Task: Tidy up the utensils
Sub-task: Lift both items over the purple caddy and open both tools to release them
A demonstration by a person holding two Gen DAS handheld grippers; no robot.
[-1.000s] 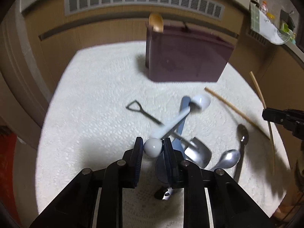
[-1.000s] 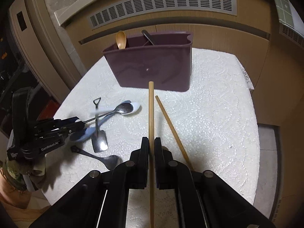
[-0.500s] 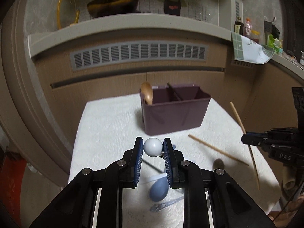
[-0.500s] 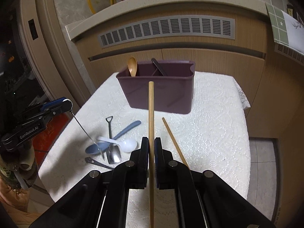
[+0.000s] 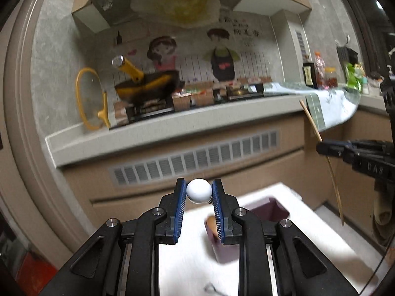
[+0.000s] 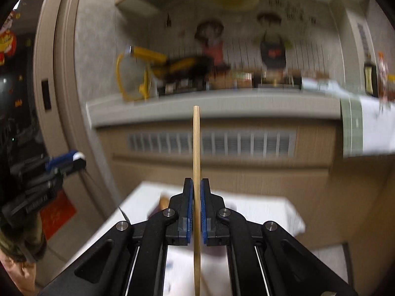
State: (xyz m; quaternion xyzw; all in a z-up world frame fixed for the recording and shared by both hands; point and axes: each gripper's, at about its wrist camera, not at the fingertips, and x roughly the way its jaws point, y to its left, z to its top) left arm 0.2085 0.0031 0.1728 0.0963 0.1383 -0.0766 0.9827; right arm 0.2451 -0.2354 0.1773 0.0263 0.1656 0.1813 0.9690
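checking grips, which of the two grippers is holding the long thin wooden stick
The right gripper, shut on the thin wooden chopstick; the left gripper holds a round white spoon end.

Both my tongs up over the table

My left gripper (image 5: 199, 193) pinches the spoon's ball end (image 5: 199, 191); below and just right sits the utensil box (image 5: 269, 212) on the table (image 5: 187, 259). My right gripper (image 6: 196, 190) clamps the chopstick (image 6: 196, 148), counter (image 6: 222, 106) beyond.

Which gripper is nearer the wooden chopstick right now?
Right. The right gripper is shut on the chopstick, which runs up between its pads. The left gripper is off to the side, apart from it, shut on the white spoon.
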